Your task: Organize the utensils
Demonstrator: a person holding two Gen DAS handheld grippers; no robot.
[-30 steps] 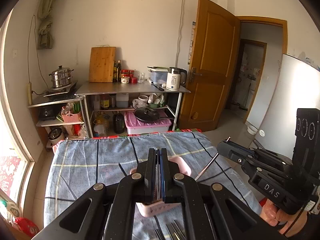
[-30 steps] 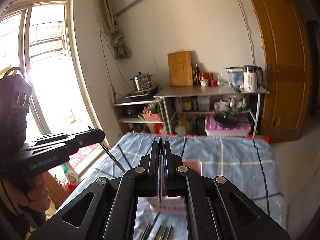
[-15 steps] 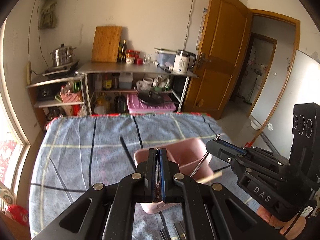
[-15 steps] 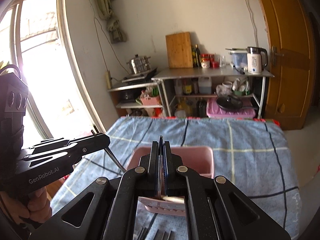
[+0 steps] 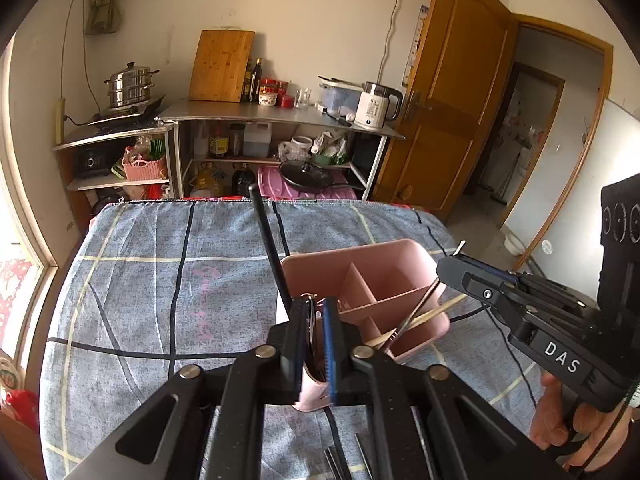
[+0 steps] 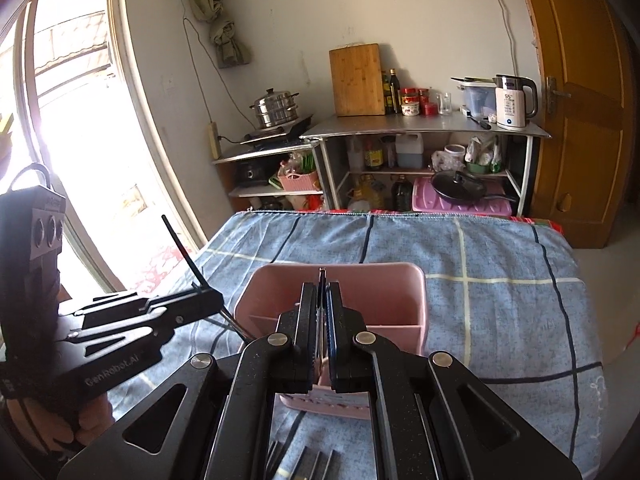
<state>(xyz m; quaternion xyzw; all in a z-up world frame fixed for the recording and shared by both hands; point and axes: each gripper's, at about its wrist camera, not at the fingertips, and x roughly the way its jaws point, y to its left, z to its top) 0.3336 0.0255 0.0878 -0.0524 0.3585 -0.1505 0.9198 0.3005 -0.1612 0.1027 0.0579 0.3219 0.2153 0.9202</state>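
A pink divided caddy (image 5: 384, 254) (image 6: 372, 270) stands on the blue checked tablecloth (image 5: 168, 272). My left gripper (image 5: 314, 304) (image 6: 212, 300) hovers over the caddy's near left corner. Its jaws are opening, with a visible gap. A black stick-like utensil (image 5: 267, 240) (image 6: 182, 248) still passes between them, its lower end down in the caddy. My right gripper (image 6: 322, 288) (image 5: 448, 268) is shut on a thin metal utensil (image 5: 416, 310) whose lower end reaches into the caddy. A wooden chopstick (image 5: 436, 312) lies slanted inside.
Several dark utensils (image 5: 340, 460) (image 6: 304, 460) lie on the cloth just in front of the caddy. Beyond the table's far edge stand metal kitchen shelves (image 5: 280, 120) with pots and bottles. A wooden door (image 5: 448, 120) is at the right, a bright window (image 6: 72, 120) at the left.
Both grippers have come down toward the pink caddy, which now fills more of each view. The utensils' lower ends have gone into it. The left jaws have parted slightly.
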